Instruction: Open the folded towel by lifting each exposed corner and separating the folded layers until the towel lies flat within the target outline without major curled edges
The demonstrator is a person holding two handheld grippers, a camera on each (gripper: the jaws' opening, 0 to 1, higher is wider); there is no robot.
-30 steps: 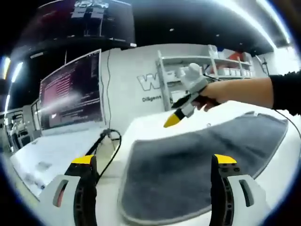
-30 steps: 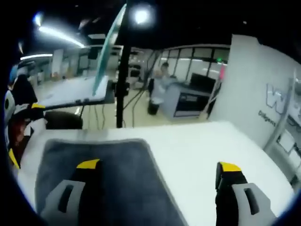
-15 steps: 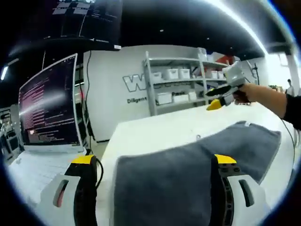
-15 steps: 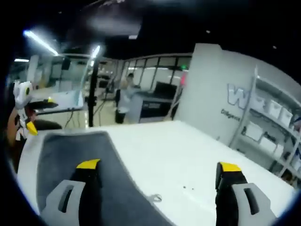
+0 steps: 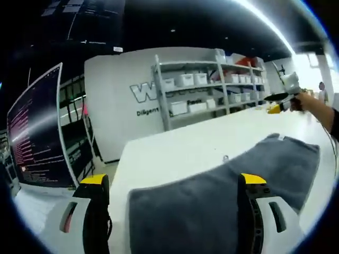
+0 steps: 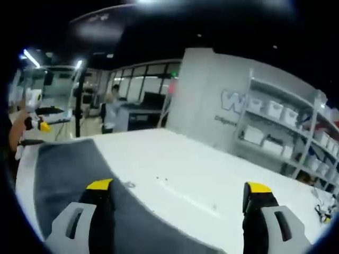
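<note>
You are working in a large indoor lab or tech workspace. At 12 o'clock in the left gripper view, a white partition wall [image 5: 114,106] carries big lettering, and white metal shelving [image 5: 212,84] beside it holds rows of white bins. At 9 o'clock stands a tall monitor [image 5: 32,137] filled with lines of text. In the right gripper view, glass-walled offices [image 6: 132,79] and a desk [image 6: 140,114] sit at 11 o'clock under ceiling strip lights [image 6: 32,58].
</note>
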